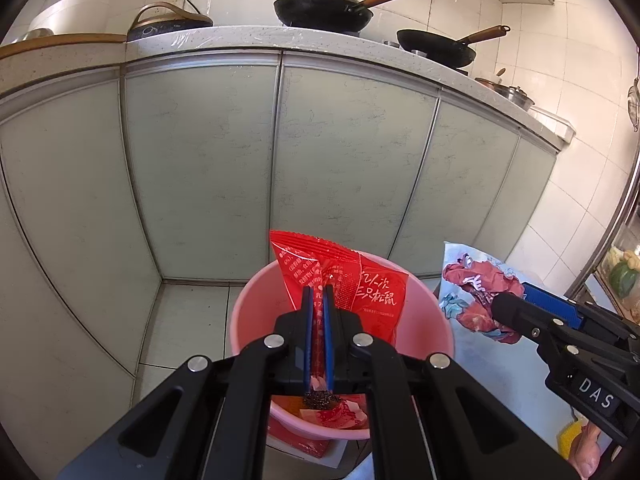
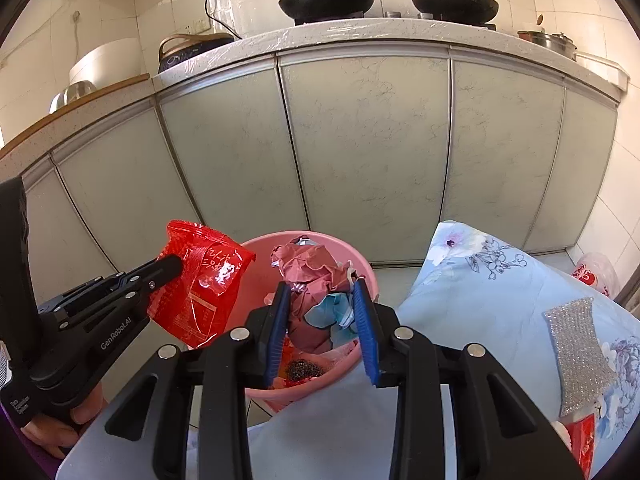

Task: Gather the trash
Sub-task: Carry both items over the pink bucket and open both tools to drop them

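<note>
My left gripper (image 1: 318, 300) is shut on a red snack wrapper (image 1: 360, 280) and holds it upright over a pink bucket (image 1: 436, 320) on the floor. The right wrist view shows that wrapper (image 2: 200, 292) hanging left of the bucket's rim (image 2: 362, 260). My right gripper (image 2: 322, 296) is shut on a crumpled wad of reddish and light blue paper (image 2: 316, 280), held above the bucket; from the left wrist view the wad (image 1: 476, 292) sits right of the bucket. Scraps and a dark scrubber (image 2: 302, 368) lie in the bucket's bottom.
Pale cabinet doors (image 1: 200, 168) stand close behind the bucket, under a counter with two woks (image 1: 324, 10). A floral blue cloth (image 2: 492, 292) covers a surface on the right, with a glittery silver pad (image 2: 580, 356) and a red packet (image 2: 580, 440) on it.
</note>
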{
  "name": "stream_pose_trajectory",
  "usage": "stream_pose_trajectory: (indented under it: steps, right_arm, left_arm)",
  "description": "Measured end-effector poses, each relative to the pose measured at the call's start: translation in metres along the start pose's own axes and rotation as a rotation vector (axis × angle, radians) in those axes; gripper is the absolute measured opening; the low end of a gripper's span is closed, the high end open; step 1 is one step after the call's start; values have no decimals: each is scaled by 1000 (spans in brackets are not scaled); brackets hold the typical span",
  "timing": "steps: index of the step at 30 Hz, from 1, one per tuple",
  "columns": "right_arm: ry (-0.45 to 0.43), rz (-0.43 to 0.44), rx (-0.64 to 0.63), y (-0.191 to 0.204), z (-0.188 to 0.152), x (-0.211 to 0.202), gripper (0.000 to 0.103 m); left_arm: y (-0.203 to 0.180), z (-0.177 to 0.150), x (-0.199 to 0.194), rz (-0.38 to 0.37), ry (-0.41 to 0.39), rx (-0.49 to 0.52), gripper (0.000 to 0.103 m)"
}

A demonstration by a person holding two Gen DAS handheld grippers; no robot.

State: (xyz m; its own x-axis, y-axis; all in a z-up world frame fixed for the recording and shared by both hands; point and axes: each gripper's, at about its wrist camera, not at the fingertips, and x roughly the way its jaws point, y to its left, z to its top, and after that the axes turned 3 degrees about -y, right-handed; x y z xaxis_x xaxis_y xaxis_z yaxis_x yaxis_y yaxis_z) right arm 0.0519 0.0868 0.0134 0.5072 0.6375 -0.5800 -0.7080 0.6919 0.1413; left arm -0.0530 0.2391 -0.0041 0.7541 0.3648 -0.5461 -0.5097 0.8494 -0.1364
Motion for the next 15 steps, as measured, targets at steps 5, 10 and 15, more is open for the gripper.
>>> stream_pose_trajectory:
  steps: [5,10,15]
  right_arm:
    - [29,1,1,1,-2,16,33]
    - [68,7,7,2,-6,35,33]
    - [103,7,7,6,-11,53,33]
  left_arm:
    - [7,-4,11,6,22,-16,4]
    - [13,-12,27,20,59,-29,4]
    - [15,-16,36,23,78,-35,4]
